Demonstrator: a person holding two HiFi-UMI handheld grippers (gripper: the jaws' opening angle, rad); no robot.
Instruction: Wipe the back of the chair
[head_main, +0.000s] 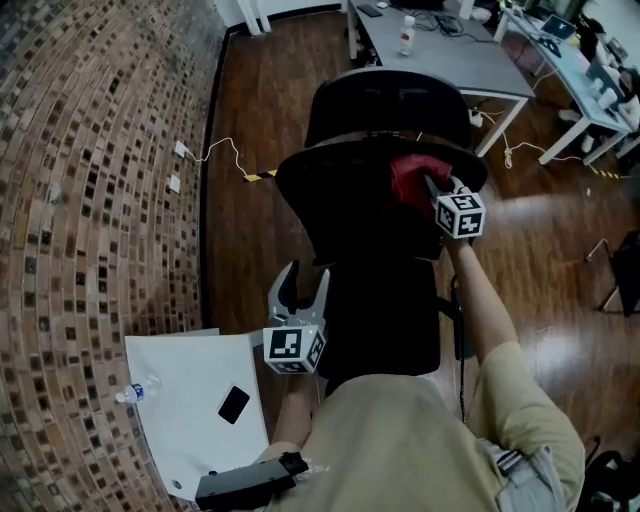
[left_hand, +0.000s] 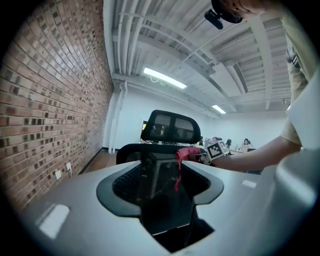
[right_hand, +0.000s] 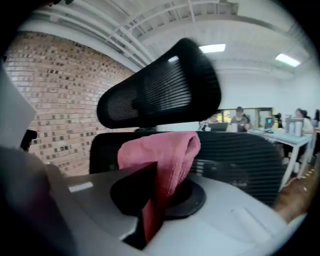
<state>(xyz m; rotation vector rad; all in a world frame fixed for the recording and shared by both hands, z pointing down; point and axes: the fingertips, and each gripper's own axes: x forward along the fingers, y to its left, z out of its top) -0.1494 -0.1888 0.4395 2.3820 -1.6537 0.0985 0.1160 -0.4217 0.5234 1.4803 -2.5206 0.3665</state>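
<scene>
Item 1. Black mesh office chair (head_main: 380, 250) with headrest (head_main: 385, 105): stood mid-frame in the head view, its back turned toward the person

Item 2. Red terry cloth (head_main: 412, 177): bunched against the top rim of the chair back, at 1 o'clock from the back's centre and just below the headrest

Item 3. Right tool (head_main: 432, 186): jaws closed tight on the red terry cloth, a fold of it hanging between them; cloth end pressed to the chair back

Item 4. Left tool (head_main: 302, 285): jaws spread wide with nothing gripped, held at 8 o'clock from the chair back's centre, beside its left edge; whether it touched could not be told

Item 5. Grey desk (head_main: 470, 65): at 12 o'clock beyond the chair

Item 6. White desk (head_main: 185, 440): at 7 o'clock, carrying a black phone (head_main: 234, 404) and a clear plastic bottle (head_main: 137, 392)

Item 7. Brick wall (head_main: 90, 180): along 9 o'clock
</scene>
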